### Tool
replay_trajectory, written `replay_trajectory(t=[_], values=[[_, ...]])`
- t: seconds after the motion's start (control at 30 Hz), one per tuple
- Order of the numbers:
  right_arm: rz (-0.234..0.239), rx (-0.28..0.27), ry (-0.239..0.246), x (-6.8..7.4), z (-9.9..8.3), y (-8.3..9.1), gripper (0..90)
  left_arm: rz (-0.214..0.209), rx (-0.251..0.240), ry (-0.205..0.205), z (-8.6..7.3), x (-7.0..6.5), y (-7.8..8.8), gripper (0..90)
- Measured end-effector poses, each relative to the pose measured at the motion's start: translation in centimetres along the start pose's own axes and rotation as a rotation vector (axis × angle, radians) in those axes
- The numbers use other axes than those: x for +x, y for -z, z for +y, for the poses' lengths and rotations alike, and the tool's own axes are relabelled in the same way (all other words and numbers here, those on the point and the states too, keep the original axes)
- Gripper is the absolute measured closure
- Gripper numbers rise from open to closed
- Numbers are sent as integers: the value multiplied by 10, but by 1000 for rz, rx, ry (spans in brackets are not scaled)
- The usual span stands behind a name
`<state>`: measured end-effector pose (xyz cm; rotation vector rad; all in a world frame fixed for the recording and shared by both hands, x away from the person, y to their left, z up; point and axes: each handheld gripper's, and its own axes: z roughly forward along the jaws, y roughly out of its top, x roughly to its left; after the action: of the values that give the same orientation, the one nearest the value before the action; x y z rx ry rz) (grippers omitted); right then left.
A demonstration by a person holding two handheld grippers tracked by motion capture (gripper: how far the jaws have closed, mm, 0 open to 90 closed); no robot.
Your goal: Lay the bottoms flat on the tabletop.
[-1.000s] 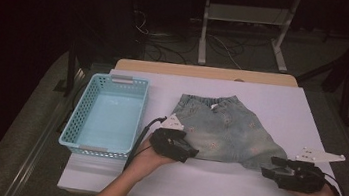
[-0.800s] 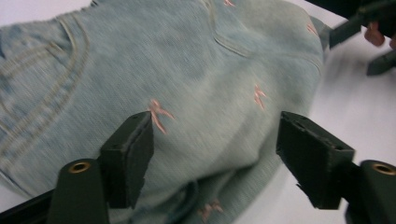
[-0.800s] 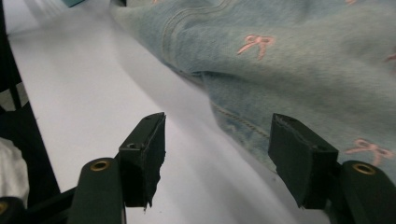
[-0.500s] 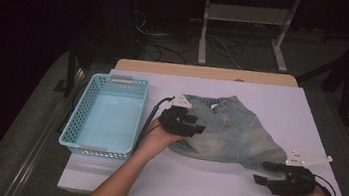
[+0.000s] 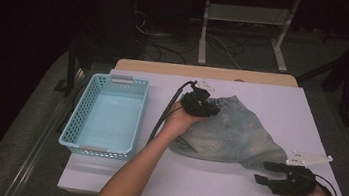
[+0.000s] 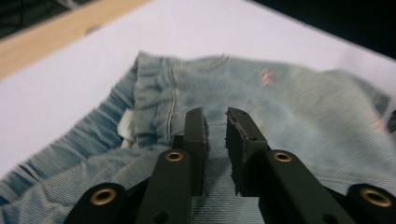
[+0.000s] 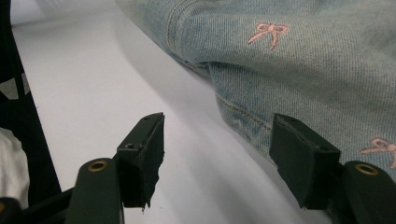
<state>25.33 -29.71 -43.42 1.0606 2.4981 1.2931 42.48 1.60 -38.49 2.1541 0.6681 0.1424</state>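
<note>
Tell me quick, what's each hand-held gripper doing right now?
Left hand-held gripper: jaws just closing, nearly shut over the denim shorts; a grip on the cloth cannot be told.
Right hand-held gripper: open, holding nothing, beside the shorts' hem.

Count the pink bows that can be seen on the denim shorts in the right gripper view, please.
2 on the denim shorts: one bow near the top middle, another bow at the right edge, above the right jaw. More may be hidden out of frame.
</note>
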Motion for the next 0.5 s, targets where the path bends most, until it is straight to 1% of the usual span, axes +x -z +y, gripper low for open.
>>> replay_trajectory(t=[0.1,0.13,0.2,0.33,0.47,0.5], values=[[0,2,-2,-1,0,0,350,2,40,6,-12,0,-10,805],[-1,3,0,-1,0,0,350,6,48,6,-15,-1,-12,815],[-1,2,-1,0,0,0,350,5,58,24,-25,-1,-16,828],[-1,5,2,0,0,-1,350,16,84,31,-38,-1,-21,853],[-3,5,3,0,0,-1,350,37,129,4,-45,-4,-28,891],[-2,6,2,-1,0,-1,349,40,134,-6,-46,-5,-29,893]])
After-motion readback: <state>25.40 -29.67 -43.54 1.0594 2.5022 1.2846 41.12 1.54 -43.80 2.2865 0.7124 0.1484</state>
